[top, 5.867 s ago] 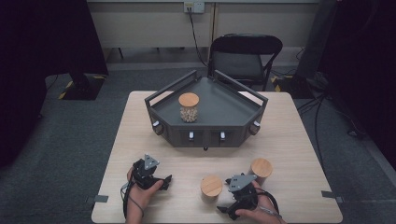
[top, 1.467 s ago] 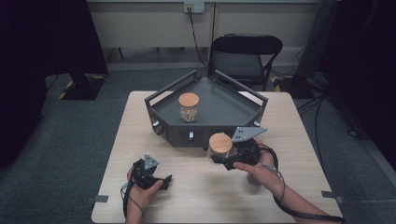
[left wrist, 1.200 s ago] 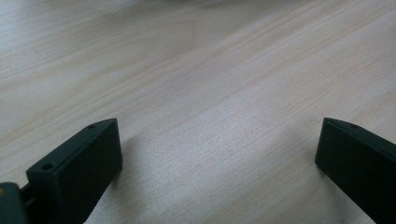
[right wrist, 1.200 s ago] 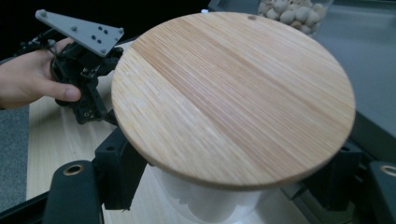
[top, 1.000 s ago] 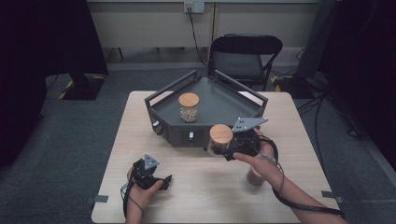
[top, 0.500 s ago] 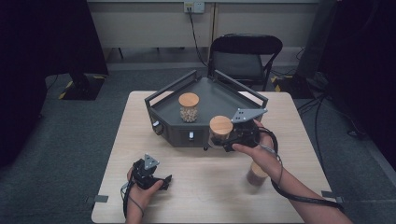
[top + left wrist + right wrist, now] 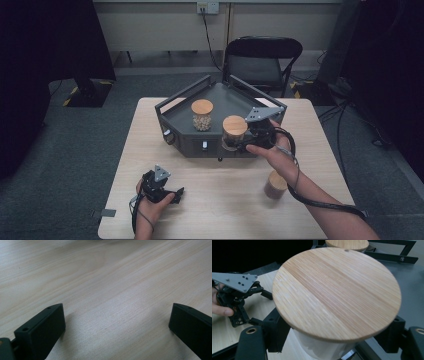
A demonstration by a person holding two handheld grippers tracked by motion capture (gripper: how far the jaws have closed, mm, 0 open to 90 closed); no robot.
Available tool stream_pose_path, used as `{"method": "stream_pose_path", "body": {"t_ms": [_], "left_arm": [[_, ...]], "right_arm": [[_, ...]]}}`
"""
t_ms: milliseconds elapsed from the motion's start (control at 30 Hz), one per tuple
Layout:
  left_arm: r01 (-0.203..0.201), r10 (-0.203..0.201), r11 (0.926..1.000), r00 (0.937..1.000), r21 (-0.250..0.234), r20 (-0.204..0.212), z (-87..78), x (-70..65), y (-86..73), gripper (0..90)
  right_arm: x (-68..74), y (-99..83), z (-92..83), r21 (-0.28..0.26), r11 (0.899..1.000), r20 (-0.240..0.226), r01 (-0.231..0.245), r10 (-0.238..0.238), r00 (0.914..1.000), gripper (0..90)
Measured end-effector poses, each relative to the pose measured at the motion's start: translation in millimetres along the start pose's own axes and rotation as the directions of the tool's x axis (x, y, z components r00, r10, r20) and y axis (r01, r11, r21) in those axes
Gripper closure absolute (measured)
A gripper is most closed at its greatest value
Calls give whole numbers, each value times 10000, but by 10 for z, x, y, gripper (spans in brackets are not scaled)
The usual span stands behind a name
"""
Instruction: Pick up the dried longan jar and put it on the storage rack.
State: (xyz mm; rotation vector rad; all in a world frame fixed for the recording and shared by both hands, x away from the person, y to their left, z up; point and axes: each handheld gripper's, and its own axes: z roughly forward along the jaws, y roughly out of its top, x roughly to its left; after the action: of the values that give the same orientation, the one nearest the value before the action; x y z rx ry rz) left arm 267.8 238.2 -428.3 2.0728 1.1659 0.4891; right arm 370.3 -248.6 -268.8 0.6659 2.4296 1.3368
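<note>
1. Table (image 7: 150, 150): light wood top with a pale grain, seen from my high view. It bears everything listed below.

2. Tray (image 7: 225, 97): dark grey and angular, with raised rails, set at the far middle of the table. A second jar (image 7: 202, 115) with a wooden lid and pale round contents stands inside it, left of centre.

3. Held jar (image 7: 234, 132): a clear-walled cylinder under a flat round lid of light striped bamboo. In my right gripper view the lid (image 7: 337, 290) looks wide and smooth, and it overhangs the translucent wall below. I see the jar lifted off the table at the tray's front edge, right of the second jar and apart from it. Its contents are not readable from here.

4. Right gripper (image 7: 250, 137): I have its jaws clenched on the held jar just under the lid, one black jaw on each side of the wall. The grey three-cornered plate sits on top.

5. Left gripper (image 7: 167, 192): it rests on the near left of the table in my left hand. Its jaws are spread wide with bare wood between them.

6. Third jar (image 7: 275, 184): small and brownish with a wooden lid, standing on the table by my right forearm.
</note>
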Motion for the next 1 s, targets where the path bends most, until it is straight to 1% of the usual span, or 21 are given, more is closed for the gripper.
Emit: {"method": "stream_pose_path", "body": {"t_ms": [167,267,367,533,733,833,1000], "left_arm": [[1,-1,10000,10000,-2,1,0,0,0,0],[0,0,10000,10000,0,1,0,0,0,0],[2,-2,10000,10000,0,3,0,0,0,0],[2,-2,10000,10000,3,3,0,0,0,0],[-3,3,10000,10000,8,2,0,1,1,0],[-4,4,10000,10000,8,2,0,1,1,0],[-3,3,10000,10000,9,3,0,1,2,0]], "right_arm": [[-25,66,20,11,10000,56,-29,29,10000,250],[-30,112,31,50,10000,177,12,-12,9998,250],[-62,145,39,29,10000,200,-83,82,9998,251],[-108,187,54,1,9998,365,-197,197,9991,251],[-163,218,96,54,9994,588,-351,348,9977,250],[-198,213,134,11,9987,718,-507,505,9961,251],[-205,251,214,239,9988,1066,-428,400,9935,251]]}}
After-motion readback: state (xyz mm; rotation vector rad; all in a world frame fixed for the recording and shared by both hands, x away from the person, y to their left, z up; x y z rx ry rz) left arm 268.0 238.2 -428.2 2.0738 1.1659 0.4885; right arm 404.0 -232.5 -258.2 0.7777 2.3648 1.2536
